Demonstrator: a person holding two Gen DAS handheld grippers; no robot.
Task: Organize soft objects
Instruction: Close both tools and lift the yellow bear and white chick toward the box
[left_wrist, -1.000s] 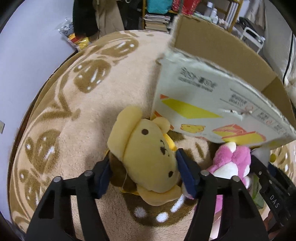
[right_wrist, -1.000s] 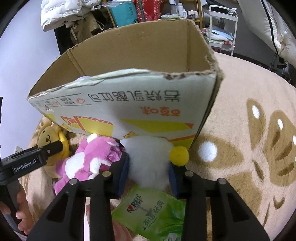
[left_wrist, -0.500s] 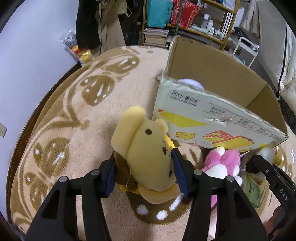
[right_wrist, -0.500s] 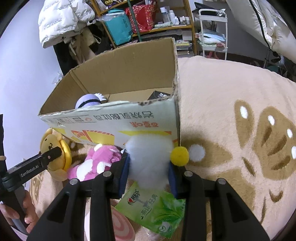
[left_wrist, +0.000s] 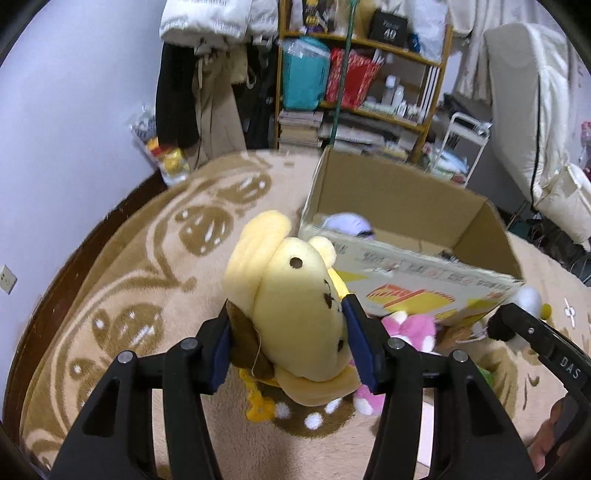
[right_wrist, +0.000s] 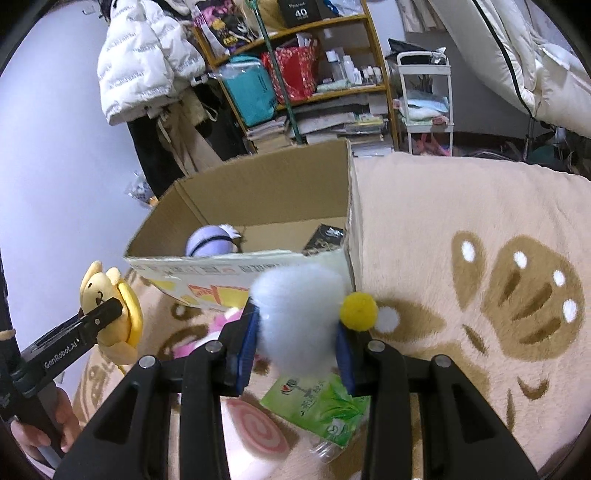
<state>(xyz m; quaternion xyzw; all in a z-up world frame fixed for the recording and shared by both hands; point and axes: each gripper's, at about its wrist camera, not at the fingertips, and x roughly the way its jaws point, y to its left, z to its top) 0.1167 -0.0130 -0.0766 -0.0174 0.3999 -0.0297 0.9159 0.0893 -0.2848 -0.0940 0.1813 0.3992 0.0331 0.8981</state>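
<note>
Yellow plush dog (left_wrist: 295, 314) is sitting clamped in the left gripper (left_wrist: 290, 343), held above the carpet (left_wrist: 122, 280) beside the cardboard box (left_wrist: 413, 221) — and the right gripper (right_wrist: 295, 343) is squeezing a white fluffy toy (right_wrist: 299, 314), hanging just before the box's near wall.

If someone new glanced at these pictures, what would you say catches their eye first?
Most striking are two plush toys held up in jaws: a yellow dog plush clamped in the left gripper, and a fluffy white plush with a yellow pom-pom in the right gripper. Just beyond them stands an open cardboard box on the beige patterned rug.
</note>
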